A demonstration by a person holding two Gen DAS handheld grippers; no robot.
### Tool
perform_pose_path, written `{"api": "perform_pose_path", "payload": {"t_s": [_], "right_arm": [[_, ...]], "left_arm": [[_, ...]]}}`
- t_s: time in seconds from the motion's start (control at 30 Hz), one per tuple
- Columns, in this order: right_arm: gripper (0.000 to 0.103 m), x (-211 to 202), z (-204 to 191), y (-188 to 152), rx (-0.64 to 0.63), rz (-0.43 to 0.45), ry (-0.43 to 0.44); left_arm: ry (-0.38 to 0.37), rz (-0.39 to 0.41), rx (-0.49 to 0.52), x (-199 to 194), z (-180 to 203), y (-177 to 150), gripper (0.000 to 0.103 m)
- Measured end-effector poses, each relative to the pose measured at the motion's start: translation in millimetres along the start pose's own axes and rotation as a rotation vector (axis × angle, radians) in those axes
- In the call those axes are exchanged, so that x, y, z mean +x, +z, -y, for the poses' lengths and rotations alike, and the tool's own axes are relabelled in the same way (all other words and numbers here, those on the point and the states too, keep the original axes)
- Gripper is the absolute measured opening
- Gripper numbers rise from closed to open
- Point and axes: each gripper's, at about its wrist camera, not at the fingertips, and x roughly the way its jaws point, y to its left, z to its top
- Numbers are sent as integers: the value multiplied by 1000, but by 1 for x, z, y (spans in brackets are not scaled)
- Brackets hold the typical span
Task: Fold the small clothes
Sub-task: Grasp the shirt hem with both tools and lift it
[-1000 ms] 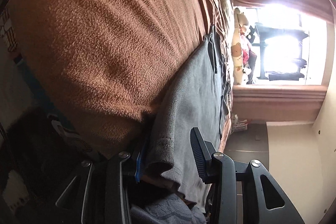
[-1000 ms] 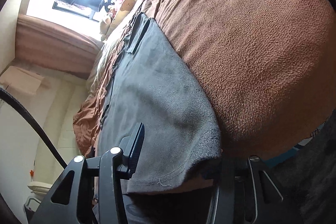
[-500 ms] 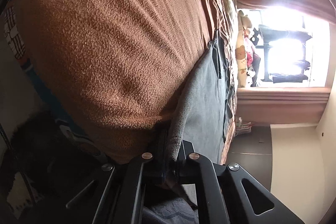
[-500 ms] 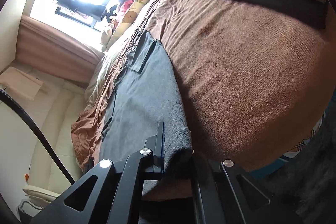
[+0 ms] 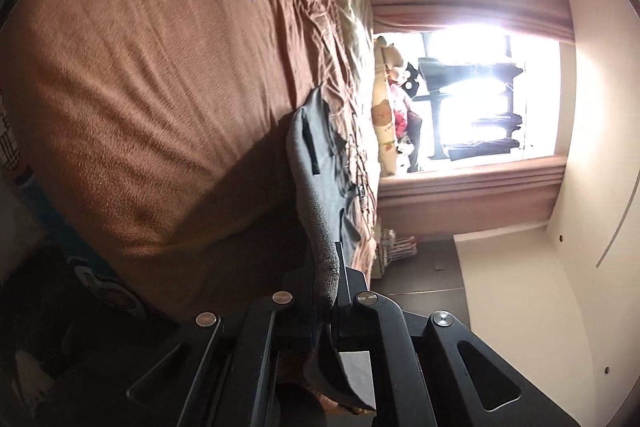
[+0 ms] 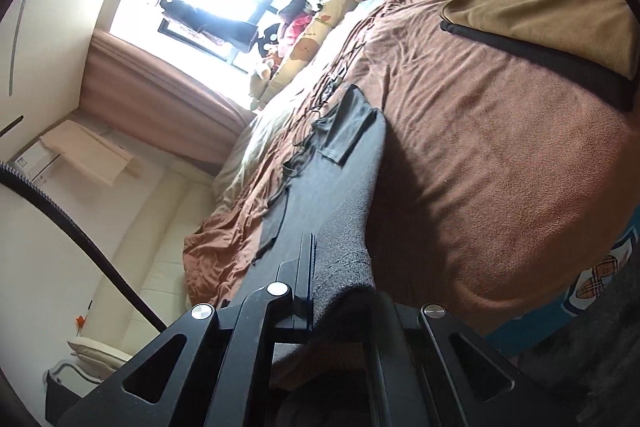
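Both tongs clamp the grey garment's near hem.
Left tongs [image 5: 334,291] and right tongs [image 6: 340,291] pinch the grey garment [image 6: 320,195] (edge lifted), brown blanket [image 6: 480,167] beyond on the bed.

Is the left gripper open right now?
No, the left gripper is shut, its fingers pinching the hem of the grey garment.

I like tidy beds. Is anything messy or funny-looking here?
Mostly tidy. The grey garment is held up off the brown blanket by both hand-held grippers, mid-fold. The sheet beyond it lies rumpled.
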Motion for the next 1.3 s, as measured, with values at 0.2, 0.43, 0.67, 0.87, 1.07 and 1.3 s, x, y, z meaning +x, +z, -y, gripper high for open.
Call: {"api": "perform_pose_path", "payload": {"t_s": [0.2,0.43,0.67,0.87,1.07,1.3], "right_arm": [[0,-32,-18,-7,-11,2,47],[0,-62,-25,-20,-5,-5,91],[0,-83,-29,-29,-5,4,119],[0,-98,-37,-26,-15,30,182],[0,-106,-46,-18,-46,72,223],[0,-83,-31,-5,-30,92,217]], "left_arm": [[-72,15,17,-38,21,0,3],[-114,32,23,-86,37,-10,3],[-148,40,14,-123,51,-24,3],[-207,62,10,-155,71,-37,3],[-253,91,24,-178,100,-48,3],[-249,133,8,-174,111,-35,3]]}}
